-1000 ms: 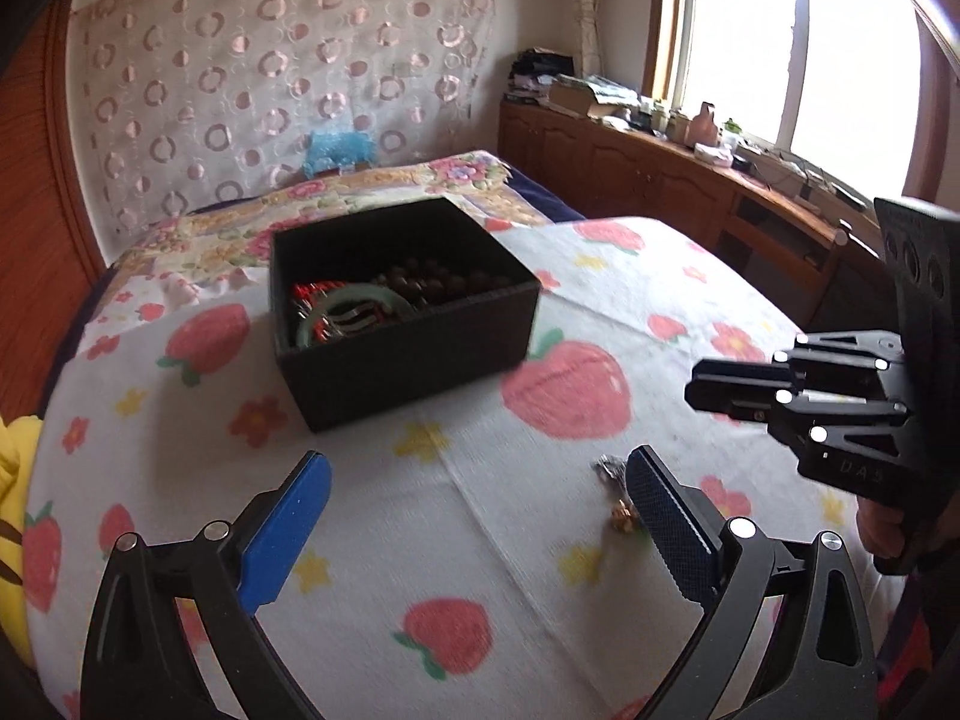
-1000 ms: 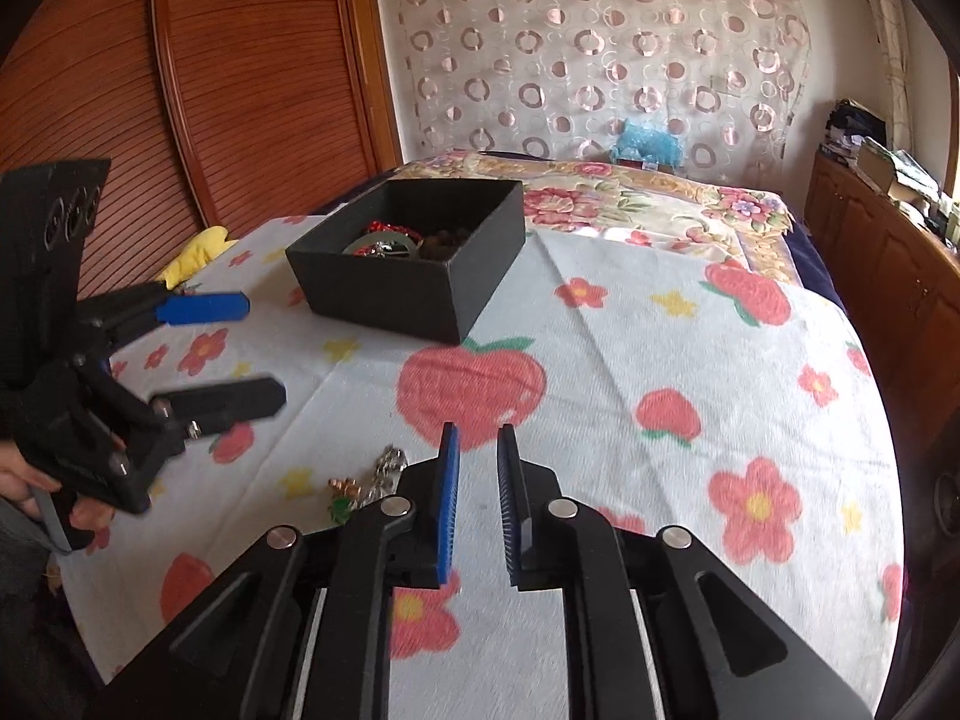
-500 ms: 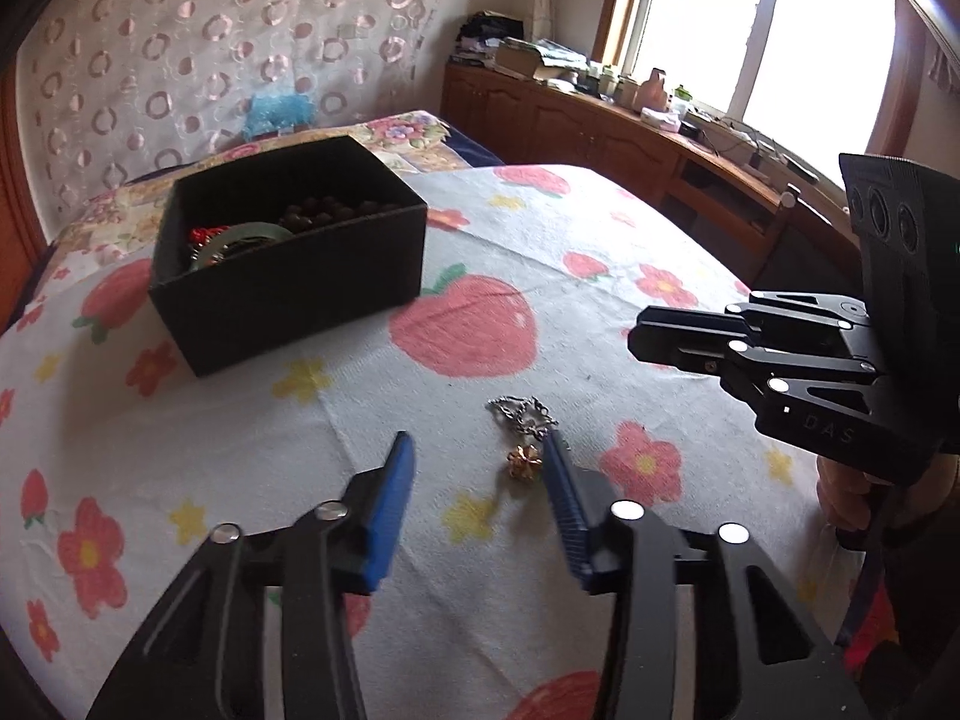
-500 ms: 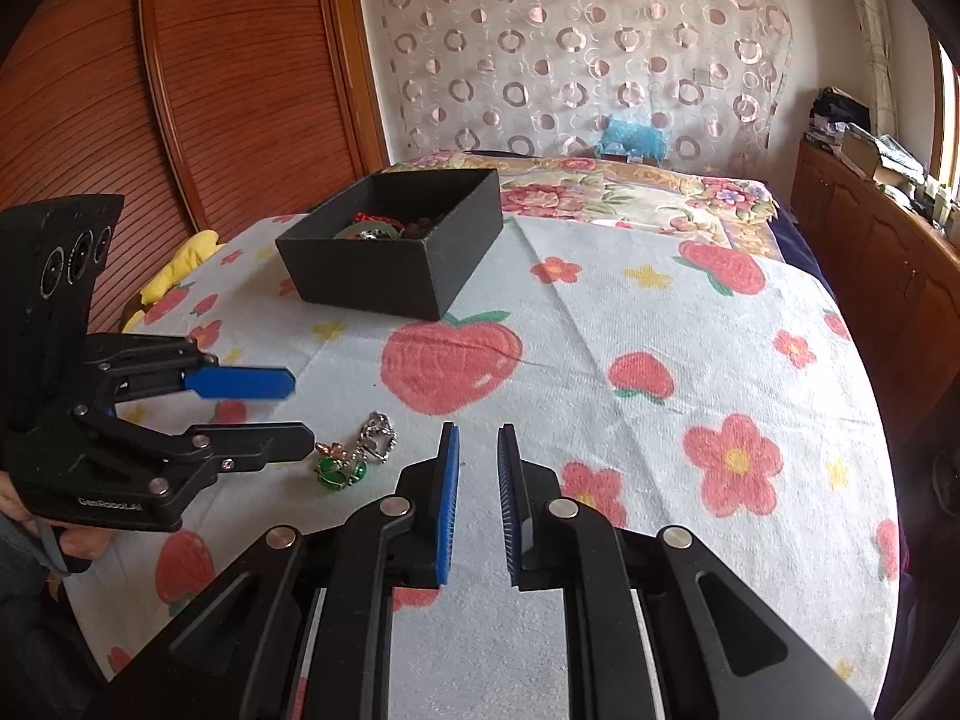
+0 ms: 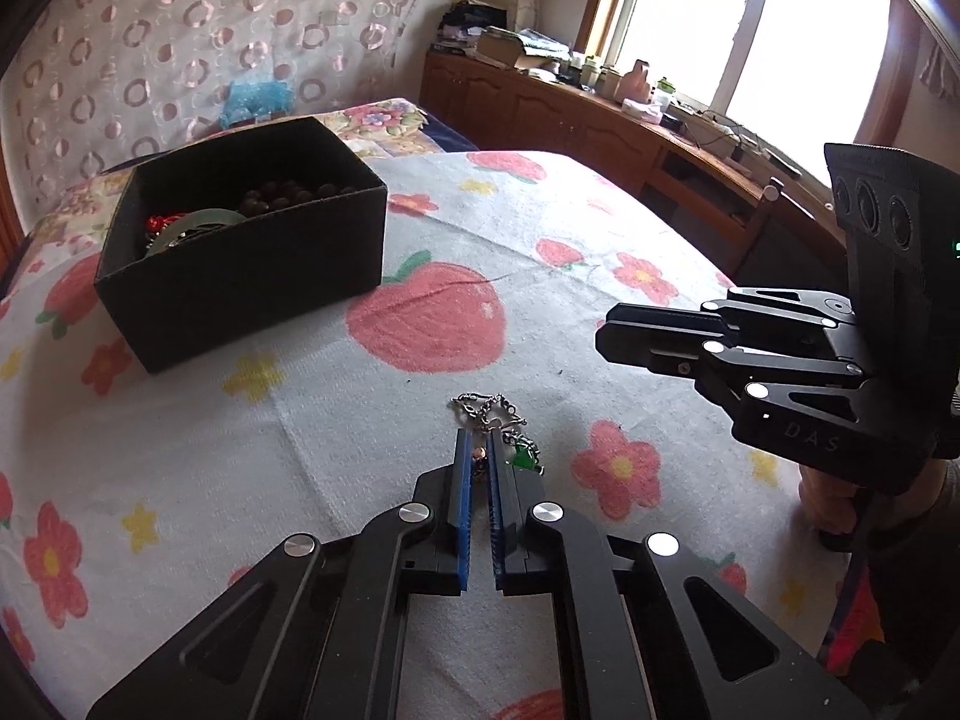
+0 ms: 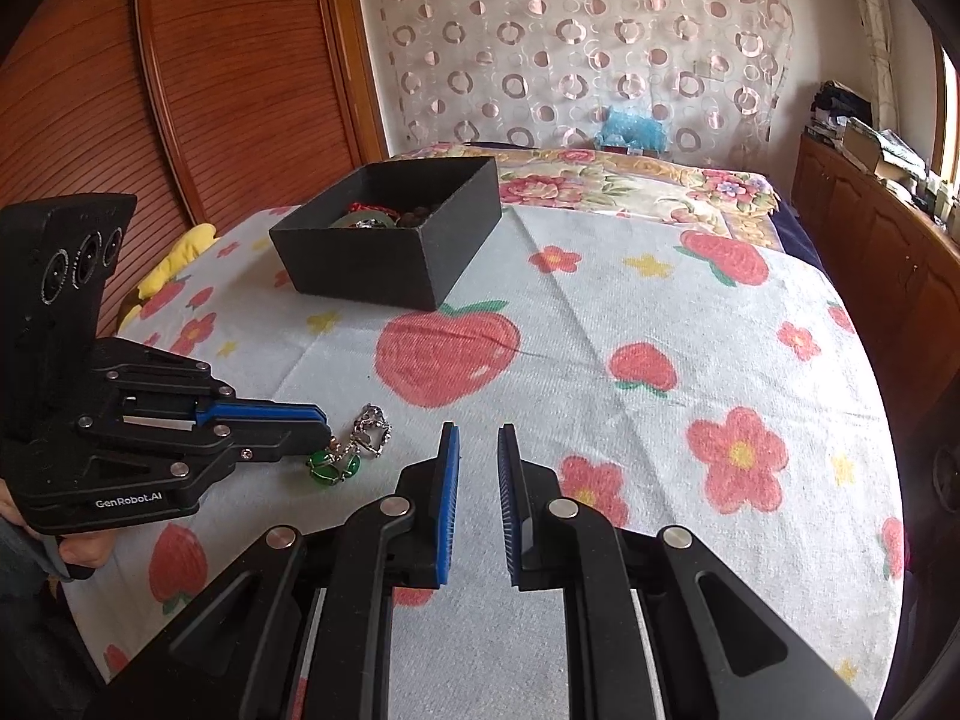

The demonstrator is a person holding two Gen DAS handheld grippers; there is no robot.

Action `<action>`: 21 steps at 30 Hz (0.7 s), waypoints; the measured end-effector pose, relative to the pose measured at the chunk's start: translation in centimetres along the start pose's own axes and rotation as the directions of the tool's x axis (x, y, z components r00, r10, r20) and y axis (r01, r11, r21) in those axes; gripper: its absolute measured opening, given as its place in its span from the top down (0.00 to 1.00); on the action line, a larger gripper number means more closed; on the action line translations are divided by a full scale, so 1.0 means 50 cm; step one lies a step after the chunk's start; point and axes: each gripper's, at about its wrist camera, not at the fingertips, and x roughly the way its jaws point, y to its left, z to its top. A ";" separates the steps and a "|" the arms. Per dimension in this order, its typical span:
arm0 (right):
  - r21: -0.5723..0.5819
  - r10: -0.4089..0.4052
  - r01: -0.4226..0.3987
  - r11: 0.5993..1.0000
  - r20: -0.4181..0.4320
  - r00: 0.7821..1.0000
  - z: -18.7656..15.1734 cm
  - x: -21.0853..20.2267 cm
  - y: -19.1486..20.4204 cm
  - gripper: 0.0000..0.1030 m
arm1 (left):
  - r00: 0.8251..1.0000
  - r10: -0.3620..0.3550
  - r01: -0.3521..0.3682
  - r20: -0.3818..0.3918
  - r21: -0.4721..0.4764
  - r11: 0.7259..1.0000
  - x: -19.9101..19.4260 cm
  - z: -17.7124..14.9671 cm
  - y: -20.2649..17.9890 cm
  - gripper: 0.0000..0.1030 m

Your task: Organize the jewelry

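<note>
Necklace pinched by left gripper, black box beyond.

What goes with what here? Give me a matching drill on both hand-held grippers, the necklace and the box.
1. left hand-held gripper
2. right hand-held gripper
3. necklace
4. black box

A. holds beads and a bangle
B. lies on the cloth, pinched
C. shut on jewelry
D. narrow gap, nothing between its fingers

Pairs: 1-C, 2-D, 3-B, 4-A

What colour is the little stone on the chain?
Green stone pendant on silver chain; right wrist view shows it best.
</note>
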 end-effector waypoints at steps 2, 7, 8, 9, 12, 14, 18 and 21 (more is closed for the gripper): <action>-0.012 -0.006 0.006 1.000 -0.002 1.000 0.000 0.001 0.005 0.86 | 1.000 0.011 -0.011 0.016 0.003 1.000 -0.011 0.000 0.000 0.96; -0.040 0.020 -0.020 0.999 -0.012 1.000 0.001 0.006 0.036 0.86 | 0.998 0.040 -0.040 0.055 0.002 0.999 -0.047 0.000 0.006 0.96; -0.045 0.031 -0.032 0.998 -0.013 0.999 0.002 0.007 0.043 0.86 | 0.997 0.046 -0.047 0.061 0.001 0.999 -0.052 -0.001 0.007 0.96; -0.049 0.040 -0.041 0.998 -0.014 0.999 0.002 0.007 0.050 0.86 | 0.996 0.054 -0.054 0.070 -0.004 0.999 -0.061 -0.003 0.011 0.96; -0.075 0.068 -0.069 0.995 -0.022 0.997 0.003 0.012 0.078 0.64 | 0.993 0.077 -0.076 0.093 -0.016 0.997 -0.083 -0.008 0.020 0.96; -0.100 0.071 -0.074 0.992 -0.038 0.997 0.002 0.019 0.096 0.60 | 0.991 0.088 -0.085 0.104 -0.027 0.996 -0.094 -0.010 0.029 0.96; -0.127 0.062 -0.071 0.989 -0.074 0.995 -0.001 0.038 0.119 0.60 | 0.988 0.098 -0.092 0.122 -0.056 0.994 -0.110 -0.015 0.047 0.96; -0.137 0.049 -0.062 0.989 -0.092 0.995 0.001 0.051 0.129 0.60 | 0.985 0.109 -0.101 0.131 -0.068 0.993 -0.118 -0.016 0.056 0.96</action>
